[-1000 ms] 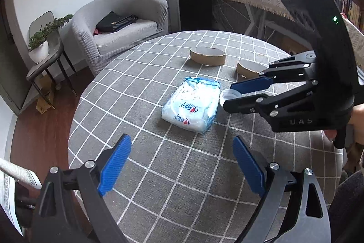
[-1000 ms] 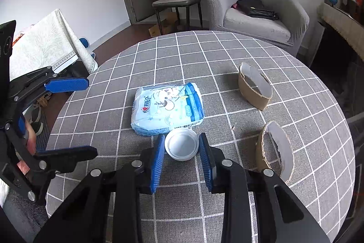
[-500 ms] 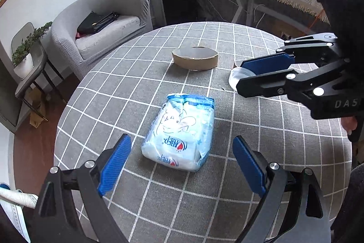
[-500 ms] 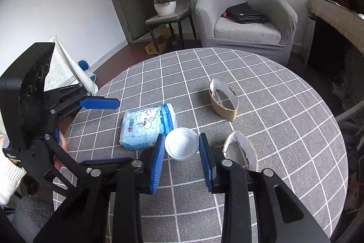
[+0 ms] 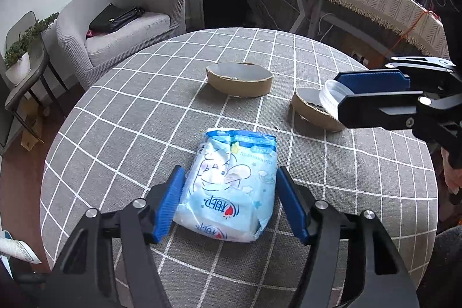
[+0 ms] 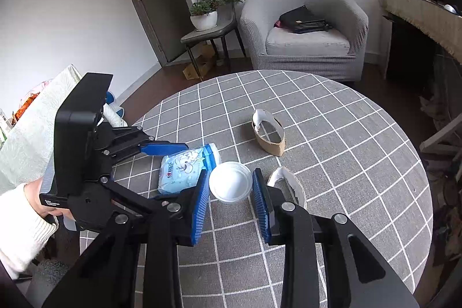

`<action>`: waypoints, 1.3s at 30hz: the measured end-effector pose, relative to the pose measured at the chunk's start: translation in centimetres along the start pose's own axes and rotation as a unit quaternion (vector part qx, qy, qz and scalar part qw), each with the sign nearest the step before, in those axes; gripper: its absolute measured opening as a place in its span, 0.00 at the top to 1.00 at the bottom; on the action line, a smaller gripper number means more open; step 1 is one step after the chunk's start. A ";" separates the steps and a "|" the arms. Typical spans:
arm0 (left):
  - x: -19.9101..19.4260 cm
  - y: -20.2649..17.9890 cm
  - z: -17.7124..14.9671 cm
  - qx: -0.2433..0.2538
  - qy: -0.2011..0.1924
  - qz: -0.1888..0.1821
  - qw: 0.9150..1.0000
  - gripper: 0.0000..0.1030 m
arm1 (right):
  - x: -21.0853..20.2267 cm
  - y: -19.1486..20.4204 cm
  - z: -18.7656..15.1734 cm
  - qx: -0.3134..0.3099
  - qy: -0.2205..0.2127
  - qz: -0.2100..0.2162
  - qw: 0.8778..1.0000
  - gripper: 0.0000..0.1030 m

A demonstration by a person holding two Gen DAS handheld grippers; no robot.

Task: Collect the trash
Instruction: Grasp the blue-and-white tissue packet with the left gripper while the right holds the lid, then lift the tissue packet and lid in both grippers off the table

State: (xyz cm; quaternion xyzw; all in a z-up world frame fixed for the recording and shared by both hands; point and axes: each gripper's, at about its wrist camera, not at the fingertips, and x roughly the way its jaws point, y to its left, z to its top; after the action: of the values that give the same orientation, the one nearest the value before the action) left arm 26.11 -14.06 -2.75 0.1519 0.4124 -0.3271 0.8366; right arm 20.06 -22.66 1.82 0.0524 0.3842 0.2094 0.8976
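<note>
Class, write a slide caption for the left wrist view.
Left gripper straddles the tissue pack; right gripper holds a white lid.

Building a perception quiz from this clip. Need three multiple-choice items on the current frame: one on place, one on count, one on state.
1. Where is the blue tissue pack?
A. on the armchair
B. between the left gripper's fingers on the table
C. inside a cardboard ring

2. How many cardboard rings lie on the table?
A. one
B. two
C. four

3. What is the right gripper doing?
A. holding a white lid
B. open and empty
C. gripping the tissue pack

Answers:
1 B: the blue pads flank the pack's sides, though contact cannot be confirmed.
2 B: the far ring and the near ring are both visible.
3 A: the lid sits pinched between its pads, above the cloth.
</note>
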 end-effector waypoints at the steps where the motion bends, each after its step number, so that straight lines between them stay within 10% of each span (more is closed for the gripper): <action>1: -0.3 -0.1 -0.2 -0.001 -0.002 0.003 1.000 0.44 | -0.3 0.2 0.0 -0.002 -0.002 0.000 1.000 0.70; 21: -7.2 -0.8 -7.5 -0.062 -0.031 0.047 0.996 0.50 | -3.0 5.2 -3.2 0.002 -0.008 -0.012 1.000 0.70; 39: -16.5 3.0 -15.8 -0.174 -0.091 0.121 0.973 0.50 | 0.2 12.5 -4.4 -0.039 0.021 0.006 0.999 0.70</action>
State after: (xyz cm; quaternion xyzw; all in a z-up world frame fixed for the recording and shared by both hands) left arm 11.48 3.39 0.54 0.0221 0.3640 -0.1592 0.9174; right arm 12.80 -11.55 1.80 0.0155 0.3945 0.2308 0.8893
